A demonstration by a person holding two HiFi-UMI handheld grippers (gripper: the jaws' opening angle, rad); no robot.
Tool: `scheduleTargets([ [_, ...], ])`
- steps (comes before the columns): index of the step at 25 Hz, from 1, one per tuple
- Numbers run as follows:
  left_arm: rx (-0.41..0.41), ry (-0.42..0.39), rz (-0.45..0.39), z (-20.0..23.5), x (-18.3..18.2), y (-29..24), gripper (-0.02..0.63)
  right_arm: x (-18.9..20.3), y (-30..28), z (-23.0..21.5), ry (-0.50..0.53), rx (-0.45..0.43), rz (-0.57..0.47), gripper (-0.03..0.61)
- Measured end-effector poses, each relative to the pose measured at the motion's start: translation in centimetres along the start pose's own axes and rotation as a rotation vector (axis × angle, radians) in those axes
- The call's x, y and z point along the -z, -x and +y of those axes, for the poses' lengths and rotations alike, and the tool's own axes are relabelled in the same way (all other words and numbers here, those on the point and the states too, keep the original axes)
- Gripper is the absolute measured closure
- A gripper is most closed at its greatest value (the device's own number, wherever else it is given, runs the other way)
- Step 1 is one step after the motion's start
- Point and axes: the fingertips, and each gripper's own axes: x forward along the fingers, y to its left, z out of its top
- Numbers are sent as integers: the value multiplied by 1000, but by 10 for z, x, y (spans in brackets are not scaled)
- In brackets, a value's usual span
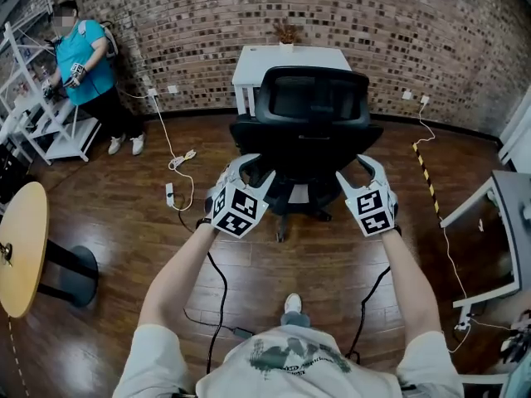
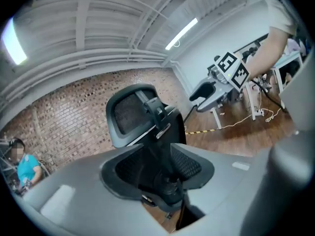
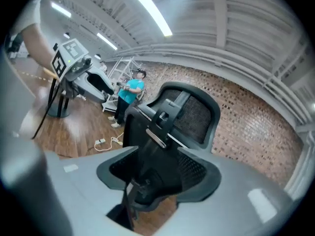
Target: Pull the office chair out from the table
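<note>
Chair (image 1: pixel 309 118), one, black, pushed close to one white bench (image 1: pixel 249 66) at the brick wall (image 1: pixel 415 31), left hand-held gripper (image 1: pixel 246 171) and right hand-held gripper (image 1: pixel 357 171), both released, jaws apart, near its back's edges, open wood floor (image 1: pixel 124 230) around.

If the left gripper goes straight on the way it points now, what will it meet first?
Most likely the rear of the black mesh-backed office chair. The left gripper points at its lower backrest, which shows between the open fingers. The gap to it looks small, but depth is unclear.
</note>
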Motion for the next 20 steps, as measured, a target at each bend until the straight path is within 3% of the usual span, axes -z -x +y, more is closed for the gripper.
scheduleTargets([
  [4,16,97,-98,-34,-27,28,476,-29,31,45,-121,-33,-84,355],
  [10,40,162,-184,-79,-48,68,542,-66,77,99,-213,-50,-194,427],
  [12,41,184,-200,-88,-51,80,561,-71,90,113,-237,-57,-214,470],
  [20,39,319,-257,-116,-63,117,597,-73,134,144,-351,-29,-253,511],
])
